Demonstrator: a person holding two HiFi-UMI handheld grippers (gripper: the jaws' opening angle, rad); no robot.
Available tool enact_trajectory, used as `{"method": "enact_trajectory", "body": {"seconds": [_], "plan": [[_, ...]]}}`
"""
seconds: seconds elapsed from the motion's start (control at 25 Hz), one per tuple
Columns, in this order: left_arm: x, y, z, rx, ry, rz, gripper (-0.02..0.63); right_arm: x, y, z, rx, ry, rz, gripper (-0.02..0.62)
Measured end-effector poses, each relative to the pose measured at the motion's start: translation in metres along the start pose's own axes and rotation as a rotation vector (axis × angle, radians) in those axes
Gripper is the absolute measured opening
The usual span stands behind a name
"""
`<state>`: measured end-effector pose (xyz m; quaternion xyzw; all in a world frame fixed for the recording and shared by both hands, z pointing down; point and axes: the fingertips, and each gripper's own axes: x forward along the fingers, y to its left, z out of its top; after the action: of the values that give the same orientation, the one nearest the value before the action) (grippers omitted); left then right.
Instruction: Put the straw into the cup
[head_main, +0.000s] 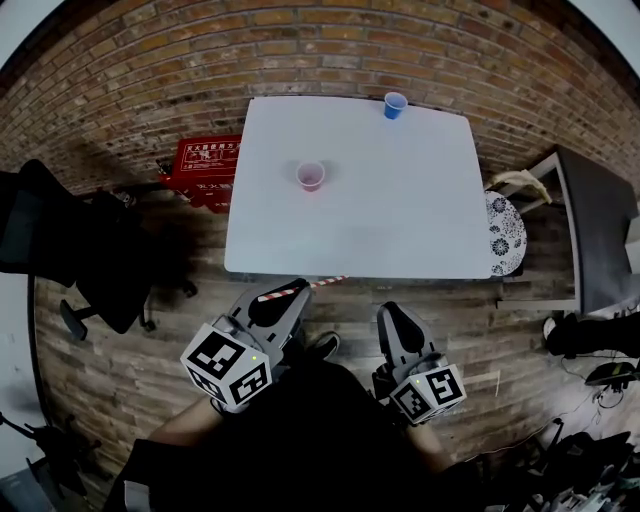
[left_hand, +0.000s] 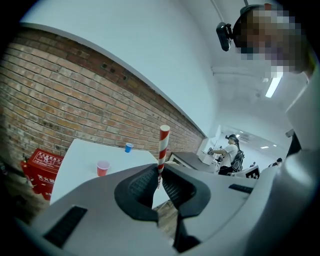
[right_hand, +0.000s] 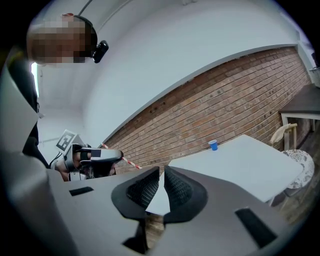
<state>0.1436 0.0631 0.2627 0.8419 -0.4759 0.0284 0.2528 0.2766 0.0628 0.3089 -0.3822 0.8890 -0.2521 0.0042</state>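
Observation:
A red-and-white striped straw (head_main: 301, 288) is held in my left gripper (head_main: 283, 303), which is shut on it just short of the white table's (head_main: 400, 220) near edge. In the left gripper view the straw (left_hand: 162, 147) stands upright between the pads. A pink cup (head_main: 311, 175) stands open-side up left of the table's middle; it also shows as the pink cup (left_hand: 103, 168) far beyond the jaws. A blue cup (head_main: 395, 104) stands at the far edge. My right gripper (head_main: 397, 325) is shut and holds nothing, a little to the right of the left one, off the table.
A red crate (head_main: 206, 168) sits on the floor left of the table, with a black office chair (head_main: 95, 262) nearer me. A patterned stool (head_main: 506, 236) and a dark side table (head_main: 598, 225) stand to the right. Behind the table is a brick wall (head_main: 300, 50).

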Motion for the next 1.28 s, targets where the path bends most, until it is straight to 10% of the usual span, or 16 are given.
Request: {"method": "enact_trajectory", "body": {"seconds": [1.28], "plan": [[0.093, 0.160, 0.054, -0.162, -0.008, 0.026, 0.038, 0.179, -0.050, 0.027, -0.029, 0.144, -0.012, 0.052]]}}
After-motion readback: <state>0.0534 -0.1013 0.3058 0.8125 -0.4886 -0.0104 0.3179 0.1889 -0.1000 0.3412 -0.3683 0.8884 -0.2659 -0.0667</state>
